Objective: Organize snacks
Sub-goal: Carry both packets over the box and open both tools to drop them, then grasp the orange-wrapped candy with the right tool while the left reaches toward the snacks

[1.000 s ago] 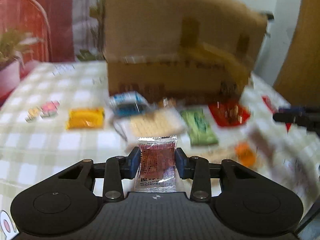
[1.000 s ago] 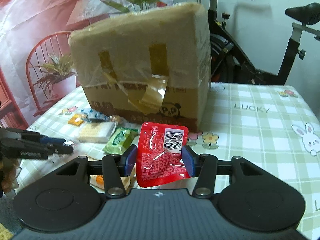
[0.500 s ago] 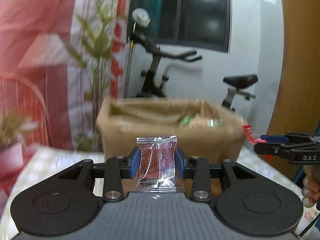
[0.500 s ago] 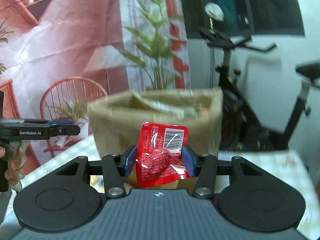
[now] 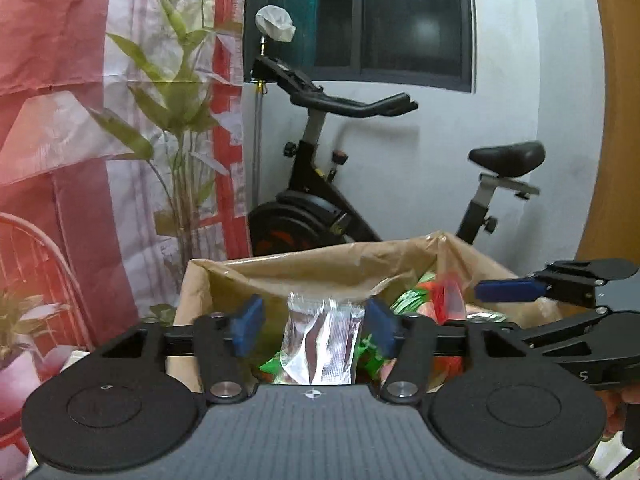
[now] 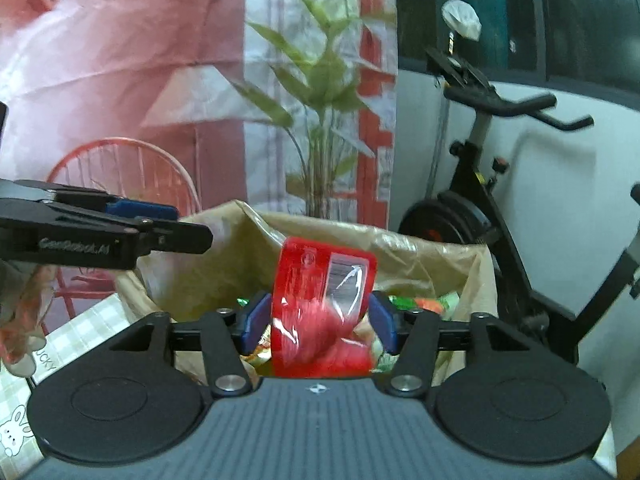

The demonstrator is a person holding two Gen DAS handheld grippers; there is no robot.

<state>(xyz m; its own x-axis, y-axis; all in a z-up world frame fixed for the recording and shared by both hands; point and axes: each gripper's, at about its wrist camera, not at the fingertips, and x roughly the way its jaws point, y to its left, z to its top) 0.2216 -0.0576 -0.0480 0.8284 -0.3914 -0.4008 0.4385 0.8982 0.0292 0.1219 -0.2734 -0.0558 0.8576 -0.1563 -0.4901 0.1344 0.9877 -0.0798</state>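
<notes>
Left gripper [image 5: 314, 324] jaws opening around a silver packet [image 5: 320, 346]; only the right view shows right gripper [image 6: 320, 318] jaws opening around a red packet [image 6: 320, 308], above the cardboard box [image 6: 420, 264].

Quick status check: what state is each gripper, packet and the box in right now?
Left gripper: jaws opening, pads clear of the packet.
Silver packet: released, over the box.
Right gripper: jaws opening.
Red packet: loose between the pads, tilted.
Cardboard box: open, snacks inside.

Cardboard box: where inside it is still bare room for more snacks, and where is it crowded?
In the cardboard box, bare lining shows at the back and left walls. The bottom is crowded with green packets. Both opening grippers, left and right, fill the near side.
</notes>
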